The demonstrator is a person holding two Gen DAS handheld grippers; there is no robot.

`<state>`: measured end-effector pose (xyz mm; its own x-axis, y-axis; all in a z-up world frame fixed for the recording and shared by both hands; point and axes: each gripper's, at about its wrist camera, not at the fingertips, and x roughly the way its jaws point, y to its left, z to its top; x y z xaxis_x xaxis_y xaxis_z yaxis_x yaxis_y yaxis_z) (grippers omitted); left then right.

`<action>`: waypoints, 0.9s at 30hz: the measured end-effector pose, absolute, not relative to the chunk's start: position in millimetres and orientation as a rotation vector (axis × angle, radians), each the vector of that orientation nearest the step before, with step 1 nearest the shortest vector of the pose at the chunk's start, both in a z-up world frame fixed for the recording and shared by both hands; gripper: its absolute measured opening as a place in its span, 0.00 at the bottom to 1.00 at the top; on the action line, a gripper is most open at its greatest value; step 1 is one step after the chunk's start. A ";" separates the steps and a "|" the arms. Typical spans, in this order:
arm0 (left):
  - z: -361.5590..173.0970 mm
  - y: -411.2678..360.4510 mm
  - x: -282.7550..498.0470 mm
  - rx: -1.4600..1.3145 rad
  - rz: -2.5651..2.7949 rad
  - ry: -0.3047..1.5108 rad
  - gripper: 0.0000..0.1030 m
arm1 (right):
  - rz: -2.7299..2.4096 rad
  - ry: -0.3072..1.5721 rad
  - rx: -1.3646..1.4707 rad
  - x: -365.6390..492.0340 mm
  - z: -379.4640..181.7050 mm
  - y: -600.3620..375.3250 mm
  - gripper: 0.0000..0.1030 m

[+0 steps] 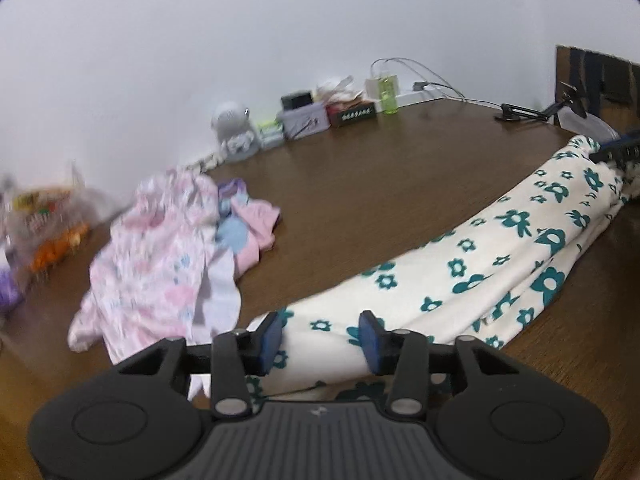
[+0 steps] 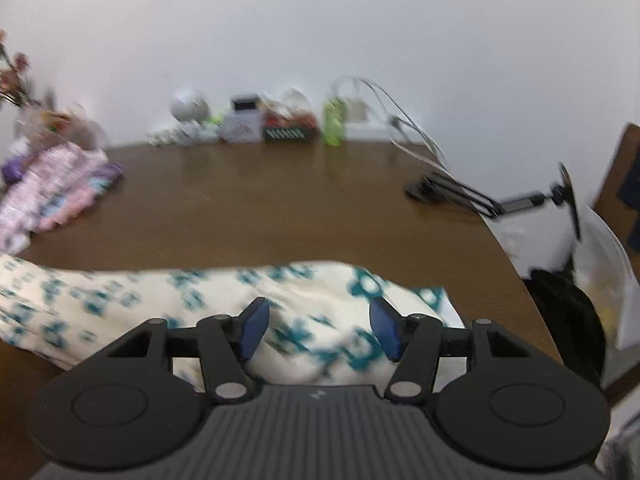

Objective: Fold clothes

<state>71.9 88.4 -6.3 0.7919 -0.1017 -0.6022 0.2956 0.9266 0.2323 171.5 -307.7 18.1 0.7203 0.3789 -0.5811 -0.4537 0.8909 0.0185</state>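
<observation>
A cream garment with teal flowers [image 1: 500, 256] lies in a long, loosely folded strip across the brown table [image 1: 360, 184]. My left gripper [image 1: 322, 332] is open over its near end, with cloth lying between the blue pads and not pinched. In the right wrist view the same garment [image 2: 120, 300] runs off to the left. My right gripper [image 2: 318, 324] stands open over its other end, the pads wide apart above the cloth. From the left wrist view, the right gripper [image 1: 616, 150] shows at the garment's far tip.
A pile of pink and lilac clothes [image 1: 160, 256] lies at the left. Boxes [image 1: 304, 120], a green bottle [image 1: 388, 94] and cables line the back wall. A black jointed holder [image 2: 480, 200] sits at the table's right edge, a white bin [image 2: 600, 264] beyond it.
</observation>
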 end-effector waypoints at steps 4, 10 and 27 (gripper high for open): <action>-13.2 92.7 71.5 0.278 -0.209 0.636 0.41 | 0.453 0.638 -0.093 175.7 1.9 -310.6 0.55; -15.4 95.3 72.7 0.237 -0.216 0.647 0.42 | 0.457 0.654 -0.096 177.4 1.7 -310.2 0.55; 32.6 114.4 30.4 0.101 -0.131 0.580 0.98 | 0.511 0.552 -0.181 99.9 63.3 -296.9 0.99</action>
